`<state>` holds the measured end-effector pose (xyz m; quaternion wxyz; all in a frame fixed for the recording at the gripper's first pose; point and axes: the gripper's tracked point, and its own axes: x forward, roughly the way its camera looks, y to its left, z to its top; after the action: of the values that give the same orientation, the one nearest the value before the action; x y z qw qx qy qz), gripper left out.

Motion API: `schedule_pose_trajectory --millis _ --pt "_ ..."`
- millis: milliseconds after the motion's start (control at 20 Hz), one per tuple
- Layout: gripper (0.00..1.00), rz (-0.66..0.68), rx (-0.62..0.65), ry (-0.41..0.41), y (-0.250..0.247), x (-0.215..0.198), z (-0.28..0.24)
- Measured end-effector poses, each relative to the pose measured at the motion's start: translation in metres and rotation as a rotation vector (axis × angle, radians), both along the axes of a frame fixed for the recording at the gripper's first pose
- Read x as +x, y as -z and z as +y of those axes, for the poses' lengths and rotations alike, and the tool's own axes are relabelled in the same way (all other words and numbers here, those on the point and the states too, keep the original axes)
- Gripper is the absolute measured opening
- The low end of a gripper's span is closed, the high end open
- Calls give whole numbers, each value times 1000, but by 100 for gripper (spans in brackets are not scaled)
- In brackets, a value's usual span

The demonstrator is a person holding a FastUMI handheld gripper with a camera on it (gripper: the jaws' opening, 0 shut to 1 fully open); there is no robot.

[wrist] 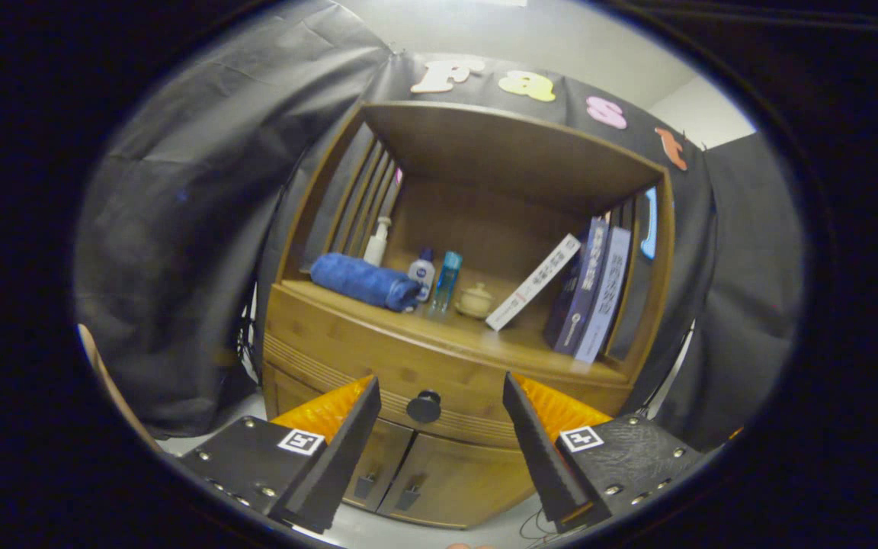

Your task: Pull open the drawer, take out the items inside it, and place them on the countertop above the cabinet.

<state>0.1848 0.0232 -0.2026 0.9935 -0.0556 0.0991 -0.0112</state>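
The cabinet (439, 366) stands ahead of the gripper (439, 389). Its drawer (378, 366) is closed, with the knob (424, 406) between the spread, empty jaws, just beyond their tips. On the bench (485, 339) above sit a towel (366, 280), three books (588, 293), three bottles (421, 276) and a small jar (475, 300).

No lettering on the books (590, 293) or bottles (422, 273) is legible.
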Motion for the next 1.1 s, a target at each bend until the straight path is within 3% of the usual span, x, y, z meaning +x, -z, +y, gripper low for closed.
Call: schedule_pose_trajectory --millis 250,450,500,750,950,1100 --pt "97 91 31 33 49 49 -3" --pt "76 141 51 35 71 71 0" --pt "76 145 49 39 73 76 -1" --pt "44 153 80 33 82 84 5" --pt "39 133 70 53 81 82 4" --pt "34 168 162 72 84 81 4"
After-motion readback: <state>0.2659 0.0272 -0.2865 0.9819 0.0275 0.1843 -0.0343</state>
